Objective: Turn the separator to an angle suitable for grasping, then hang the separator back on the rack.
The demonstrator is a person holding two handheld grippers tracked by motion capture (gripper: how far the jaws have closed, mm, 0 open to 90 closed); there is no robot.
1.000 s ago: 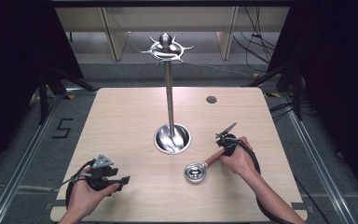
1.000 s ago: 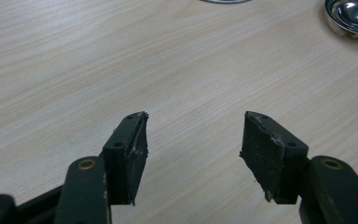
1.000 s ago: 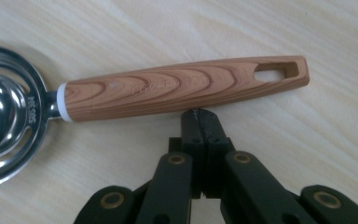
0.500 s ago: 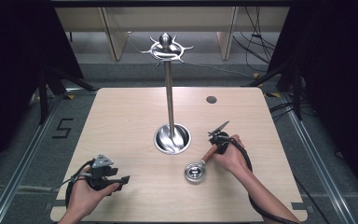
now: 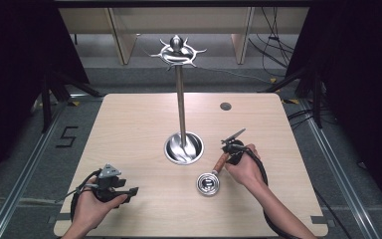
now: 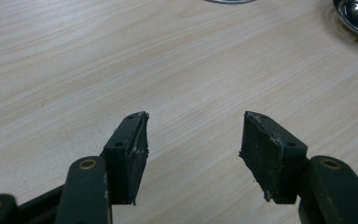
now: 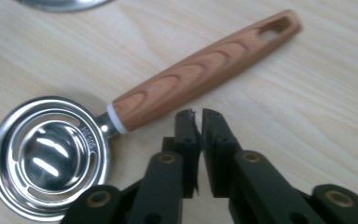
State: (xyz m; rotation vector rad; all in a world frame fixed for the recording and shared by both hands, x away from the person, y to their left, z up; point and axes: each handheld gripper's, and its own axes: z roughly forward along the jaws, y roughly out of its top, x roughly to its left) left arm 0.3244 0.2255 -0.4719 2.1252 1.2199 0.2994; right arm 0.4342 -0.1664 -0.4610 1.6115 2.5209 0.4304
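— Pale wood-grain table (image 5: pixel 129 129), dark surroundings, shelving legs beyond the far edge. What is the right gripper (image 7: pixel 196 116) doing?

— Its two black jaws are pressed nearly together with only a sliver between them and nothing clamped. The tips sit just beside the wooden handle of an egg separator (image 7: pixel 135 105), on the handle's near side, not gripping it.

— And the separator itself?

— It lies flat on the table. The slotted steel cup is at the near end, and the handle, with its hanging slot, angles away to the far right. From above, the egg separator (image 5: pixel 213 175) sits right of centre, just near of the stand's base, with the right hand (image 5: pixel 246 167) next to the handle.

— The left gripper (image 6: pixel 193 135)?

— Jaws spread wide over bare wood, holding nothing. From above, the left gripper (image 5: pixel 110 185) is at the near-left of the table, well apart from the separator.

— Anything farther out?

— A steel utensil stand (image 5: pixel 181 99) rises from a round dished base at the table's centre and is topped by a ring of hooks. A small dark round disc (image 5: pixel 225 106) sits toward the far right.
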